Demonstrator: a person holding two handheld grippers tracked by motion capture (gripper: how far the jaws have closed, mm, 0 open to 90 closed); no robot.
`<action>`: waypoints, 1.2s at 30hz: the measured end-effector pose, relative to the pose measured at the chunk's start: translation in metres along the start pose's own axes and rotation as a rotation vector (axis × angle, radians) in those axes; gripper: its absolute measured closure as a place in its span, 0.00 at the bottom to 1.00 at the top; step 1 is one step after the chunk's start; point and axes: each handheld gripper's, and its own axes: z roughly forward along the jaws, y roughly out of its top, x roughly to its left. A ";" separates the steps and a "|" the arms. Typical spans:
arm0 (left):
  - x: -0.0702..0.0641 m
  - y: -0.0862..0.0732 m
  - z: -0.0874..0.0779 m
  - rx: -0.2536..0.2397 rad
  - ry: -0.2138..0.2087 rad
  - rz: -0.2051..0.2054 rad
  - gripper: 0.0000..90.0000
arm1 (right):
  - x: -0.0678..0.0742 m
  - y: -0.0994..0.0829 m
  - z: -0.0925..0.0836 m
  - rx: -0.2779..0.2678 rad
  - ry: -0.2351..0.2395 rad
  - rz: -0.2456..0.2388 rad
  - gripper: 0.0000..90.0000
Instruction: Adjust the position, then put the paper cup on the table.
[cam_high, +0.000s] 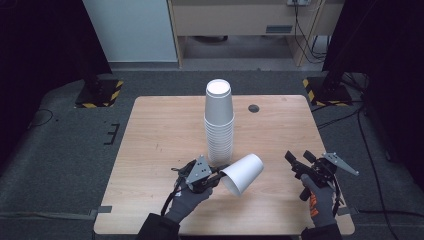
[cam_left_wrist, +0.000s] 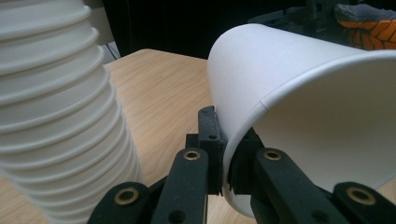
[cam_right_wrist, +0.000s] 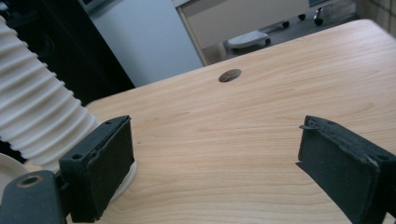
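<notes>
A single white paper cup (cam_high: 243, 172) lay tilted on its side above the near middle of the table (cam_high: 160, 130), its open mouth turned toward the person and its base pointing away to the right. The left claw (cam_high: 218, 175) was clamped on the cup's rim, one jaw outside the wall and one inside, as the left gripper view (cam_left_wrist: 224, 161) showed closely. Just behind the left claw stood a tall stack of white cups (cam_high: 219, 122), upside down, near the table's centre. The right claw (cam_high: 298, 159), held well apart from the cup near the table's right edge, had its jaws standing wide apart with nothing between them. A small round hole (cam_high: 254, 108) marked the table's far side.
</notes>
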 end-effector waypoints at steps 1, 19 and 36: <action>0.001 0.000 -0.003 0.003 0.004 -0.002 0.95 | 0.000 0.000 0.000 0.004 -0.008 -0.018 0.12; 0.022 -0.016 -0.046 0.051 0.033 -0.048 0.95 | -0.007 -0.011 -0.005 0.088 -0.089 -0.191 0.11; 0.043 -0.018 -0.092 0.165 0.077 -0.090 0.95 | -0.007 -0.015 -0.002 0.129 -0.099 -0.229 0.11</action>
